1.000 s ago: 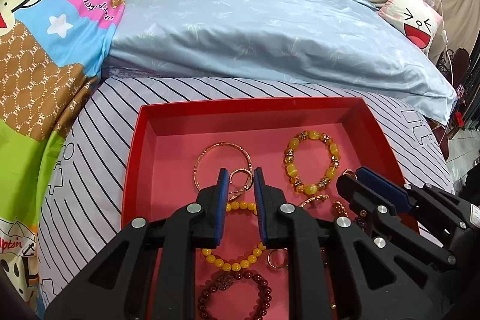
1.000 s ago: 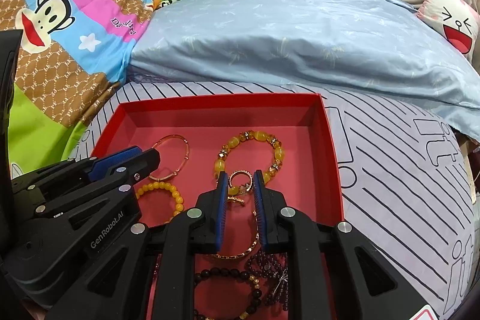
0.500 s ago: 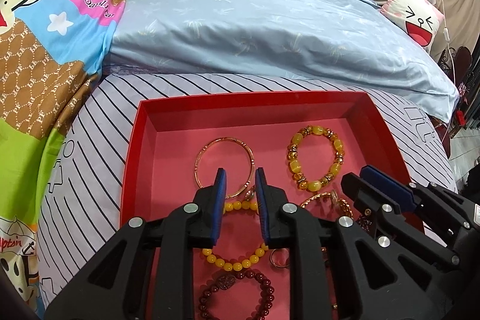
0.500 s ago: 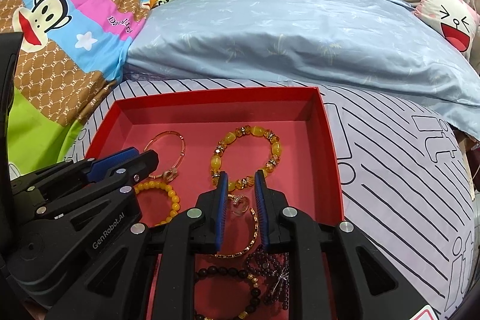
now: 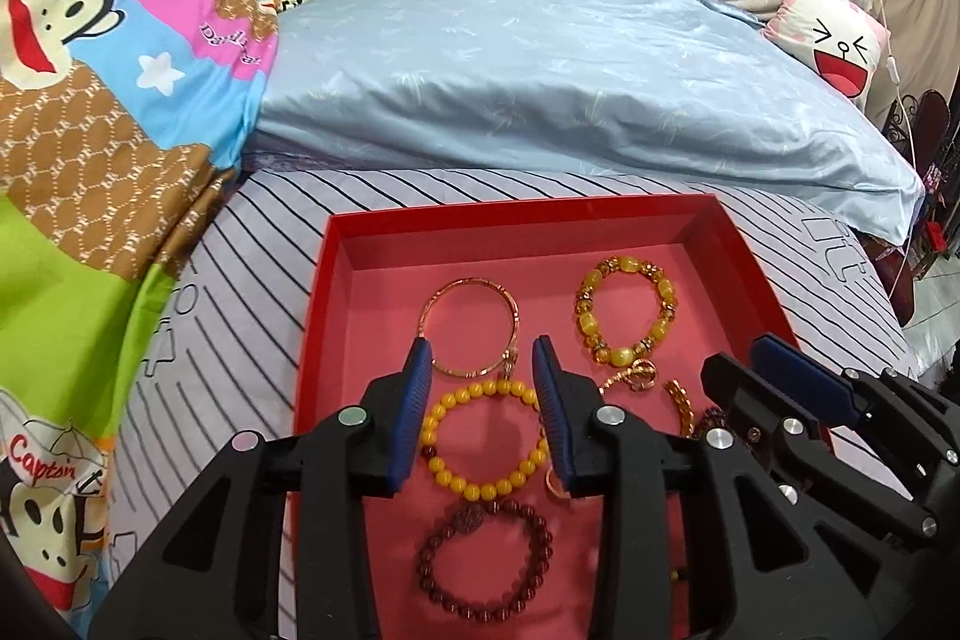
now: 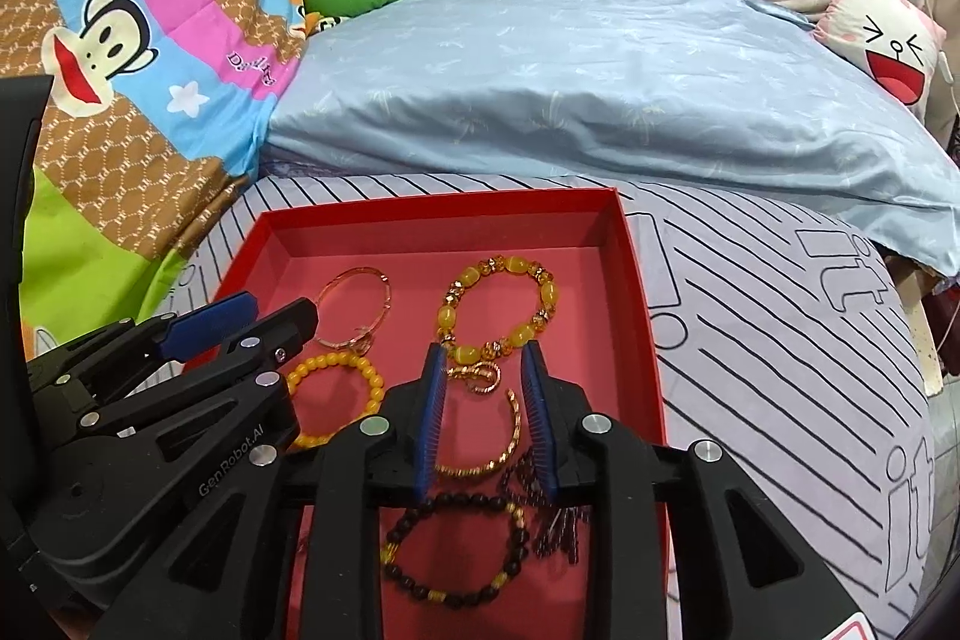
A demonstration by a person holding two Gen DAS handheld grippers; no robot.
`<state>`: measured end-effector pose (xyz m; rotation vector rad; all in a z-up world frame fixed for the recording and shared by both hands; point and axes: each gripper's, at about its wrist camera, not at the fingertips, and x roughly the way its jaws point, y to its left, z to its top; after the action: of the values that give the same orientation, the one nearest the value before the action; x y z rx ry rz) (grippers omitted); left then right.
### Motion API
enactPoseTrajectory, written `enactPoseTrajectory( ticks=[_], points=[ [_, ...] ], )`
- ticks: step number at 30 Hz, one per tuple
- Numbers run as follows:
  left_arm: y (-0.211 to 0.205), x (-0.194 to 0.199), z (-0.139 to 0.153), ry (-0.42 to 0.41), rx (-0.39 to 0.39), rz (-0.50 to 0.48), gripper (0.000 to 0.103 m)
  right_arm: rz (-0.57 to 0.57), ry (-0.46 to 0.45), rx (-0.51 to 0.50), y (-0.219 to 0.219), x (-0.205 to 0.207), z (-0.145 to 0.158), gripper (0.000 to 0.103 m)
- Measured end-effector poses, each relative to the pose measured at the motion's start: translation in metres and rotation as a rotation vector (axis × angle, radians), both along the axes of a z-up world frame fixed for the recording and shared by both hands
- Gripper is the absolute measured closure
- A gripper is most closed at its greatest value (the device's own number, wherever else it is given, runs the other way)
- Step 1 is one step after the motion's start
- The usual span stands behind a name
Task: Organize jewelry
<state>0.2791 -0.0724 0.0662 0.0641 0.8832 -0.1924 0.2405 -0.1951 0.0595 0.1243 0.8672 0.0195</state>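
Note:
A red tray (image 5: 516, 214) with a pink floor holds several bracelets. My left gripper (image 5: 482, 358) hovers over it, its jaws opening and nothing pressed between them. Below it lie a thin gold bangle (image 5: 471, 328) and a yellow bead bracelet (image 5: 486, 439). An amber bead bracelet (image 5: 627, 316) lies to the right. In the right wrist view, my right gripper (image 6: 482, 358) hangs over the tray (image 6: 432, 208), jaws also opening and holding nothing. A small gold ring piece (image 6: 477, 376) and an open gold bangle (image 6: 498, 436) lie on the floor under it.
A dark red bead bracelet (image 5: 486, 559) and a black bead bracelet (image 6: 456, 550) lie near the tray's front. The tray rests on a striped sheet (image 6: 780, 316). Behind it is a pale blue pillow (image 5: 540, 88), and a cartoon quilt (image 5: 120, 100) lies at the left.
Both grippers have widened their jaws and drawn back a little from the tray. The small gold pieces that sat between the fingers now lie loose on the tray floor.

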Motion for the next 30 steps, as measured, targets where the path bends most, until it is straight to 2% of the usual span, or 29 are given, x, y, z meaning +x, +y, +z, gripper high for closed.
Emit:
enactPoseTrajectory(
  ticks=[4,6,13,17,21,30],
  points=[
    [0.002,-0.018,0.007,-0.01,0.007,0.007,0.068,-0.008,-0.014,-0.004,0.002,-0.019,0.007,0.077],
    [0.003,-0.028,0.01,-0.013,0.011,0.013,0.062,-0.013,-0.022,-0.008,0.003,-0.028,0.01,0.077],
    [0.005,-0.066,0.017,-0.031,0.043,0.026,0.056,-0.032,-0.032,-0.028,0.008,-0.066,0.018,0.077],
    [0.006,-0.087,0.018,-0.046,0.072,0.041,0.046,-0.042,-0.027,-0.049,0.009,-0.085,0.018,0.076],
    [0.011,-0.103,0.017,-0.039,0.073,0.059,0.041,-0.054,-0.024,-0.049,0.007,-0.102,0.017,0.067],
    [0.022,-0.125,0.016,-0.046,0.084,0.106,0.017,-0.096,-0.026,-0.035,-0.004,-0.128,0.015,0.042]
  ],
)
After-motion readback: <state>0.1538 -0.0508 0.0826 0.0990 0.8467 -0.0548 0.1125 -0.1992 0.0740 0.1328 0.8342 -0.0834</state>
